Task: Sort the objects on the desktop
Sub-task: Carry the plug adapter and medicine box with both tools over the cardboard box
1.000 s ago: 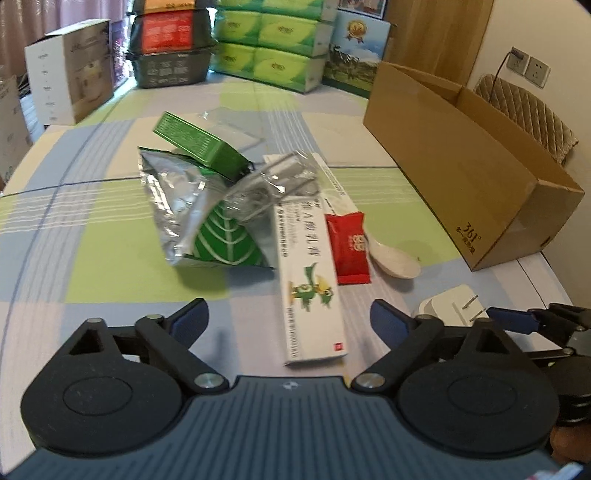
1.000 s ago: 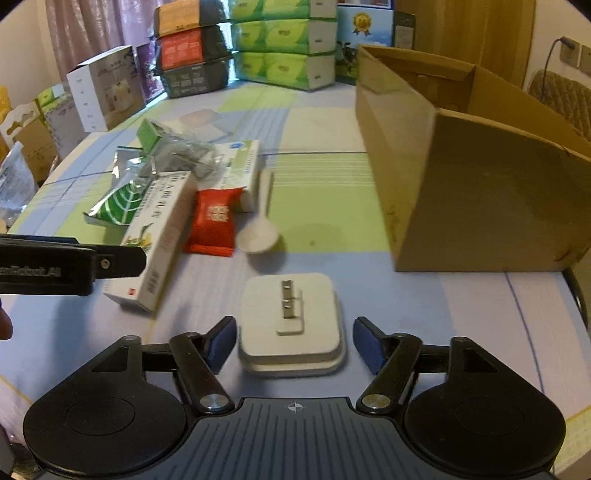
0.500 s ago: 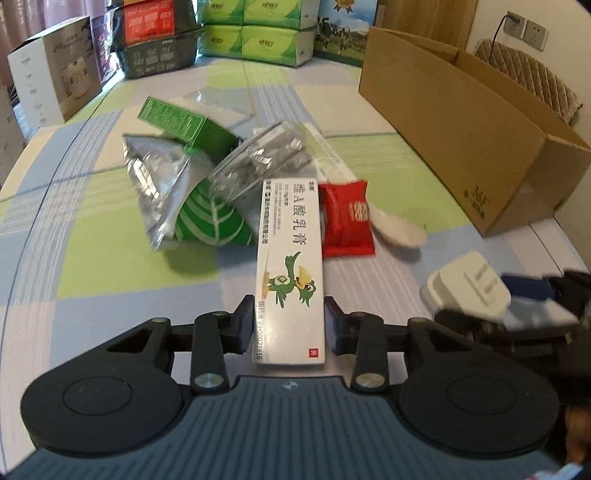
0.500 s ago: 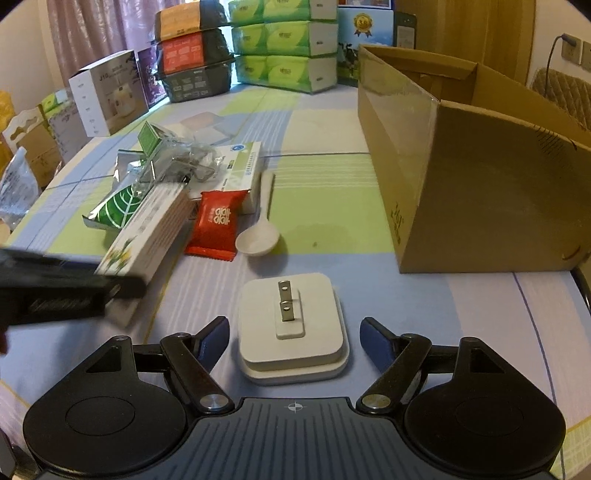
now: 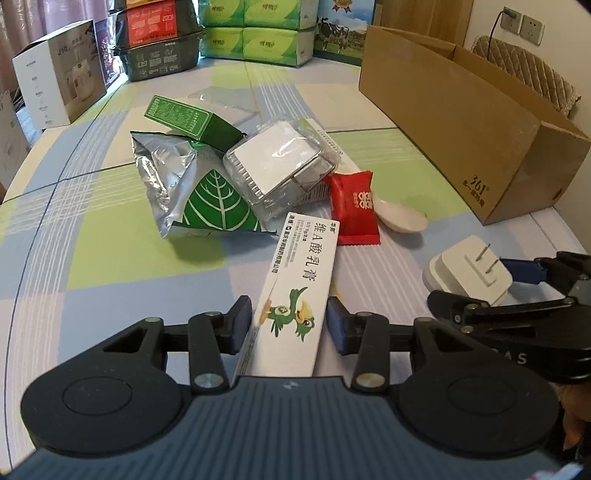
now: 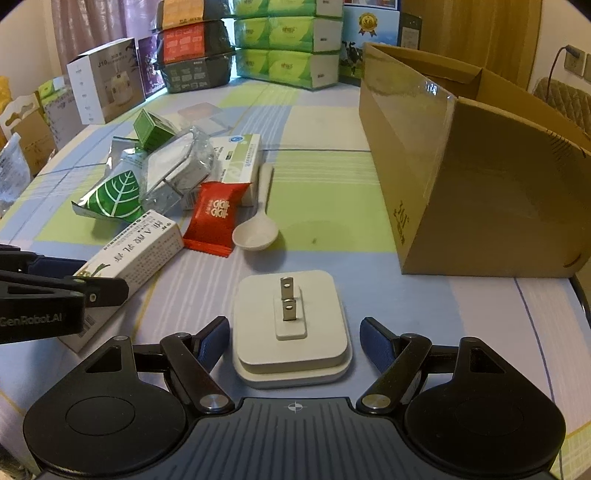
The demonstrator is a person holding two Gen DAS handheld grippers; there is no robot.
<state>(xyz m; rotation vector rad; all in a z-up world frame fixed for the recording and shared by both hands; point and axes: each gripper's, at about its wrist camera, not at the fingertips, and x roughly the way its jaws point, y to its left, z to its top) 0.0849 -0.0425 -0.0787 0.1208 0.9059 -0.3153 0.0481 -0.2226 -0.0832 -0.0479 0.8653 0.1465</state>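
Ointment box point(image 5: 295, 295), checked tablecloth point(image 5: 110, 251); stacked cartons point(image 5: 258, 33)

Green-and-lilac checked counter point(image 5: 110, 254); silver pouch point(image 5: 192, 192) with a green leaf; red sachet point(image 5: 354, 210); white adapter point(image 6: 291, 325); brown box point(image 6: 480, 192).

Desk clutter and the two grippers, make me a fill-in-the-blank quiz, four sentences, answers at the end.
1. The left gripper is closed on the white ____ box.
2. The prongs of the white plug between the right gripper fingers point ____.
3. The packet lying beside the spoon is coloured ____.
4. The cardboard box stands on the ____ side of the table, seen from the right gripper.

Missing words: ointment; up; red; right
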